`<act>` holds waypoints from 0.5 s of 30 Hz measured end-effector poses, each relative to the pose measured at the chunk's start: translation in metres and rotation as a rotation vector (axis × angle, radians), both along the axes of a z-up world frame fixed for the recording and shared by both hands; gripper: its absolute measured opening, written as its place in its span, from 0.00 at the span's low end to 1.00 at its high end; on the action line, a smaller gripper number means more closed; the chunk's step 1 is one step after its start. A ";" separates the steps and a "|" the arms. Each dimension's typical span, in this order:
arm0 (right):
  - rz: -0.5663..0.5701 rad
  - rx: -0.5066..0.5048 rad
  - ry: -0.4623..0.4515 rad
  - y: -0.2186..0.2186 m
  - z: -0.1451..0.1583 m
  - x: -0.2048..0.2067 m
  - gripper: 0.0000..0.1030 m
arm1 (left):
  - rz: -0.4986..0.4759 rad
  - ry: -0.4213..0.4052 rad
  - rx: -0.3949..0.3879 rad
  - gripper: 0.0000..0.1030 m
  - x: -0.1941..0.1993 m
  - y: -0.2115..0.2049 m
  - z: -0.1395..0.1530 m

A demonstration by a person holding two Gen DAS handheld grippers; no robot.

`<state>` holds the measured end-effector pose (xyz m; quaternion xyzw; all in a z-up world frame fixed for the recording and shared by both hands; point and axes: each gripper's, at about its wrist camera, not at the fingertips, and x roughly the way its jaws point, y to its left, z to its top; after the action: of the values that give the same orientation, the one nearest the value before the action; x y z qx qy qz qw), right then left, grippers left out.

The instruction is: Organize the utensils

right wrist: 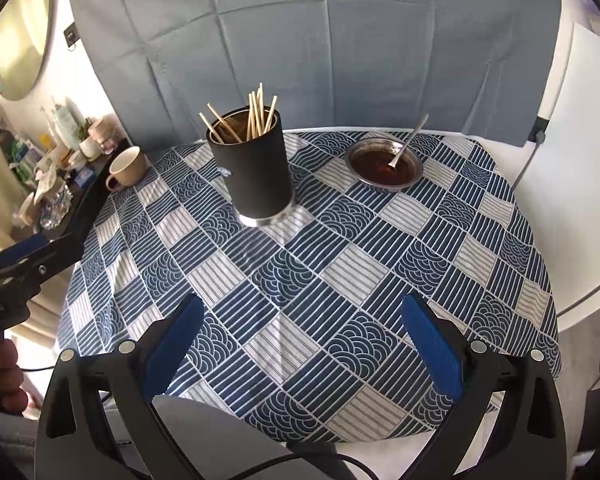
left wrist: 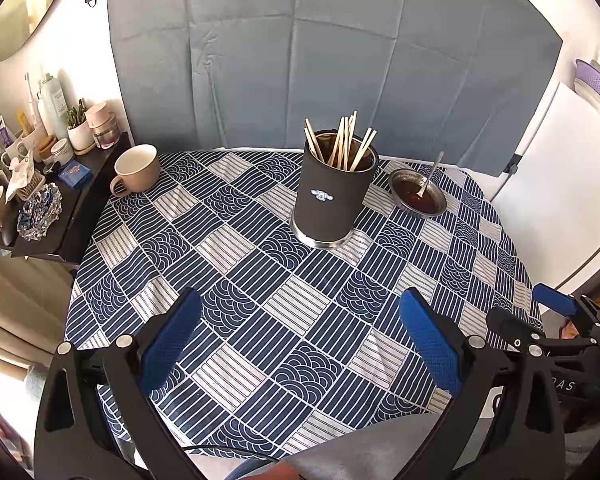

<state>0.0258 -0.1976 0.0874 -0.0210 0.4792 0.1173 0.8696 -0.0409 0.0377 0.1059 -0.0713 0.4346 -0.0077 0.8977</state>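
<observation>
Both tongs, left (left wrist: 300, 356) and right (right wrist: 302, 354), gape empty above the surface (left wrist: 260, 280); chopstick holder (left wrist: 332, 196) stands well ahead, spoon (right wrist: 408, 142) in bowl (right wrist: 384, 164) beside it.

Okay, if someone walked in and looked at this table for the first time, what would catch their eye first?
Probably the black cup standing upright near the middle of the blue patterned tablecloth, bristling with wooden chopsticks. Beside it, toward the right, sits a small metal bowl of dark sauce with a spoon leaning in it. A beige mug stands at the far left edge.
</observation>
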 end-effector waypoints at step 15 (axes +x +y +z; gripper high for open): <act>0.004 0.005 -0.001 0.000 -0.001 0.001 0.92 | -0.001 0.003 0.006 0.94 0.001 -0.002 -0.001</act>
<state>0.0268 -0.1975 0.0861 -0.0197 0.4782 0.1200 0.8698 -0.0397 0.0360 0.1051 -0.0684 0.4359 -0.0069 0.8974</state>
